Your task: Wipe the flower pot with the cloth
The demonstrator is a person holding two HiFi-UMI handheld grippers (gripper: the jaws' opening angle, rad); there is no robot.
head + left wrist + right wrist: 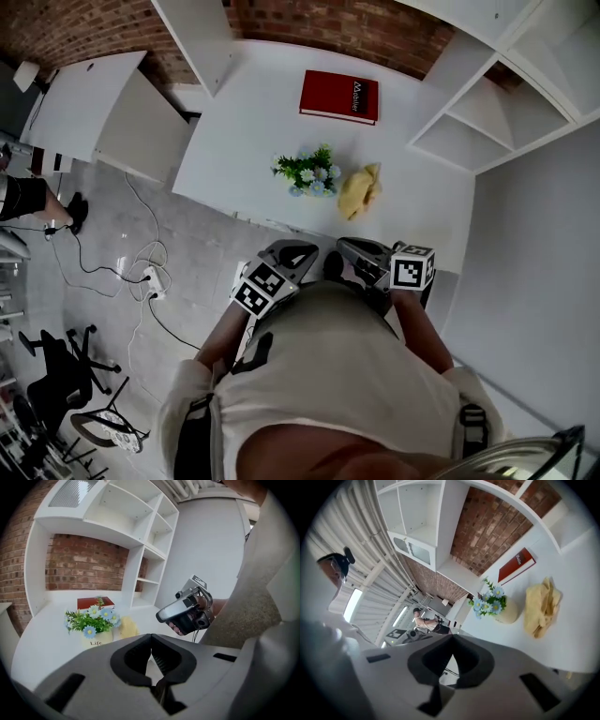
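Note:
A small cream flower pot (pixel 309 181) with blue and white flowers stands on the white table (pixel 244 122); it also shows in the left gripper view (pixel 96 638) and the right gripper view (pixel 507 612). A crumpled yellow cloth (pixel 358 190) lies just right of the pot (pixel 125 627) (pixel 540 606). Both grippers hang short of the table's near edge, close to my body. My left gripper (pixel 298 251) is shut and empty (pixel 151 637). My right gripper (pixel 349 247) is shut and empty too (pixel 452 637); it also appears in the left gripper view (pixel 161 617).
A red book (pixel 339 96) lies at the back of the table against the brick wall. White shelving (pixel 487 103) stands to the right. Cables and a power strip (pixel 150 277) lie on the floor to the left, near black office chairs (pixel 56 375). A person (pixel 423 620) is far off.

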